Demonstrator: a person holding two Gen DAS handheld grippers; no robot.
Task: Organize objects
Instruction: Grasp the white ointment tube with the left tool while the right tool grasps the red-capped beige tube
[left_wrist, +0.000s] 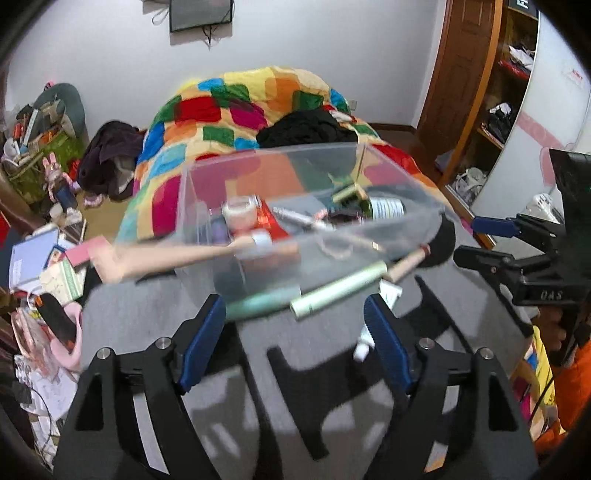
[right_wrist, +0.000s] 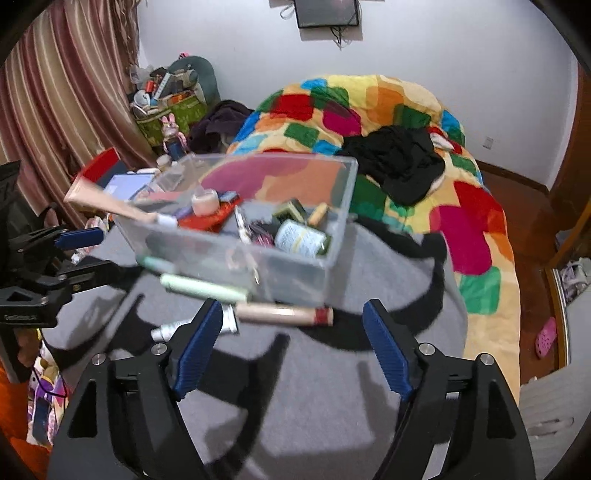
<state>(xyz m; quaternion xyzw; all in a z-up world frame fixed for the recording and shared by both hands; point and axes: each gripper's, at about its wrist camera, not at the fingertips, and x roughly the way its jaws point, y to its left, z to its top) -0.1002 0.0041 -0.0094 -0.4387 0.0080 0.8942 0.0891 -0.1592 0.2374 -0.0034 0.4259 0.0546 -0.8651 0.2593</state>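
Both the left gripper and right gripper are hovering wide open, holding nothing. The clear box is sitting on the grey cloth, the beige tube and green tube lying just before it.

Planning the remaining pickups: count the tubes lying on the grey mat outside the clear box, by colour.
Pale green tube: 1
Beige tube with a red end: 1
White tube: 1
Total: 3
Left out: a teal shape at the clear box front edge. I cannot tell whether it is inside or outside.
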